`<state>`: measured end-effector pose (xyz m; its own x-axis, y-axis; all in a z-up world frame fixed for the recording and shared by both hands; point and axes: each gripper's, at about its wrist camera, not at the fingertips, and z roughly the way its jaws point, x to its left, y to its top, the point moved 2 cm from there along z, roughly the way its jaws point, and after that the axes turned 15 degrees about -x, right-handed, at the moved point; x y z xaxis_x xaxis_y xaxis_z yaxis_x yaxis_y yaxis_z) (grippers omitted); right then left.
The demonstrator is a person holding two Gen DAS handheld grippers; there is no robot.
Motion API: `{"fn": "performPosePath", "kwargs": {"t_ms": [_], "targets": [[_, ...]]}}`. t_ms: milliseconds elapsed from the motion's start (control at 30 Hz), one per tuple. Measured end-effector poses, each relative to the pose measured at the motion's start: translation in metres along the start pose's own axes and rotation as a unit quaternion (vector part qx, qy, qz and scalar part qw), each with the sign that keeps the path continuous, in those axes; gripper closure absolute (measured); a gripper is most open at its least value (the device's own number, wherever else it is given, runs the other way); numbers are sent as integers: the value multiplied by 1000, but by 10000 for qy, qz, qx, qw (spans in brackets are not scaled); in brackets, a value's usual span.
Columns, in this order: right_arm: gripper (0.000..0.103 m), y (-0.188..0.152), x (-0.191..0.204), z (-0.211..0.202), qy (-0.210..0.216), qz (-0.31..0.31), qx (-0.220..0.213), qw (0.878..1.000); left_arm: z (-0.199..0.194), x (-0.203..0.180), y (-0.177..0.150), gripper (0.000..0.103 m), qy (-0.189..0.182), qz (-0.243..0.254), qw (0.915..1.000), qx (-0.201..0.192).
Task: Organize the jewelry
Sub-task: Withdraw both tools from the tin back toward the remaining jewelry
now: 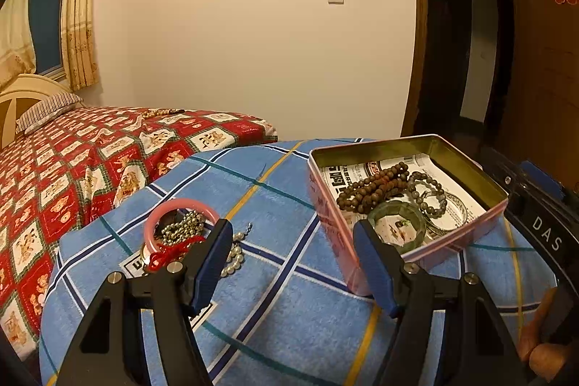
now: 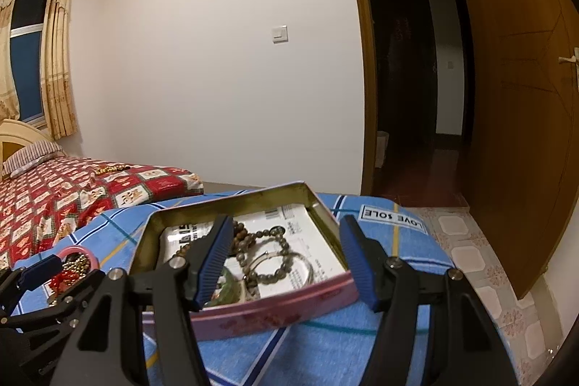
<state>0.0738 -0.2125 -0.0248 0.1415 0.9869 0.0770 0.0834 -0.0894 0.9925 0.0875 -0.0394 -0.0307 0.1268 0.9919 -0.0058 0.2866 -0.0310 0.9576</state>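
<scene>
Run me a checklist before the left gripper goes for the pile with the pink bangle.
1. Left gripper open and holding nothing: ok.
2. Pink bangle in plain view on the blue blanket: ok.
3. Bangle free of the pile: not ok; gold bead chain and red cord lie across it.
4. Pink tin open to receive: ok.
5. Room left in the tin: ok, though bracelets already fill part.
6. Right gripper clear of the pile: ok, it is over the tin.
</scene>
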Motion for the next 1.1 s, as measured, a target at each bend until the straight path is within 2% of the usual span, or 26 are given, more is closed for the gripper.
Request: {"fn": "performPosePath", "kwargs": {"t_ms": [267, 733, 867, 967, 1100], "targets": [[38, -4, 14, -16, 67, -34, 23, 10000, -13, 8, -4, 34, 8, -5, 10000, -1], [38, -10, 44, -35, 374, 188, 116, 9991, -28, 35, -7, 34, 242, -78, 9997, -61], [38, -11, 60, -38, 558, 137, 171, 9982, -31, 53, -5, 34, 424, -36, 9990, -140], [38, -13, 71, -38, 668, 81, 192, 9975, -32, 75, -3, 34, 694, -8, 9974, -217], [38, -17, 85, -36, 897, 111, 317, 9954, -34, 118, 0, 34, 1061, -529, 9927, -215]]}}
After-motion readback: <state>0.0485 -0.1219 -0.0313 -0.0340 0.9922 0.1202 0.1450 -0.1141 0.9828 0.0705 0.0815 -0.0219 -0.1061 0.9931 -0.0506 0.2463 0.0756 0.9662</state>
